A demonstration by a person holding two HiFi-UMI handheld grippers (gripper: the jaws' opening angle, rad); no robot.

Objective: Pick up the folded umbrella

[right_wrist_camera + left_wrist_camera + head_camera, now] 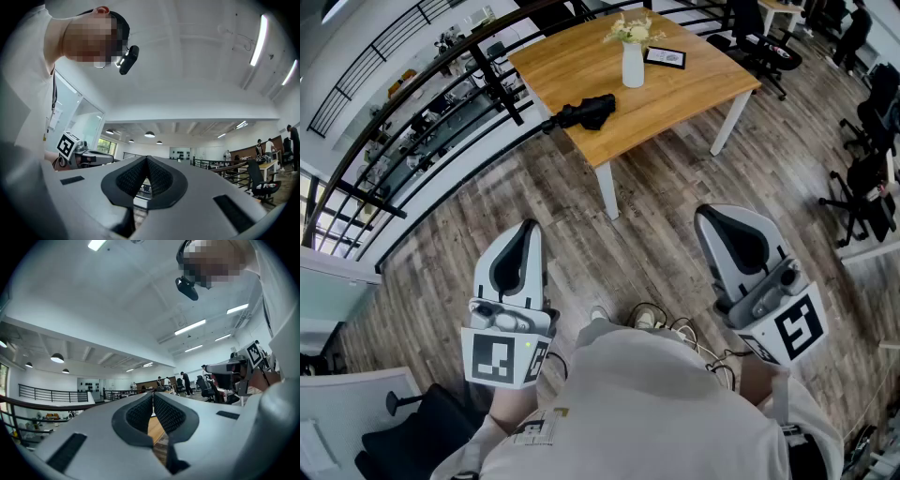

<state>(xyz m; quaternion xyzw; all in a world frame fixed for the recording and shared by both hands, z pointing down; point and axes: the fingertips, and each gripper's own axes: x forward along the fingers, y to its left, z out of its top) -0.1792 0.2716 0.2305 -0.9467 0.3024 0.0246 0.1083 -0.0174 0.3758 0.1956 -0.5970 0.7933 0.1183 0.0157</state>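
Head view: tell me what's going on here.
A person stands on a wood-plank floor with a grey-and-white two-jaw gripper in each hand. The left gripper and the right gripper are both held close to the body, jaws together and empty. The black folded umbrella lies untouched at the near edge of the light wooden table, well ahead of both grippers, with a white vase of flowers behind it.

black folded umbrella on wooden table near vase

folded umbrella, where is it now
Head view, upper middle: the folded umbrella lies on the wooden table's near left edge, left of the white vase.
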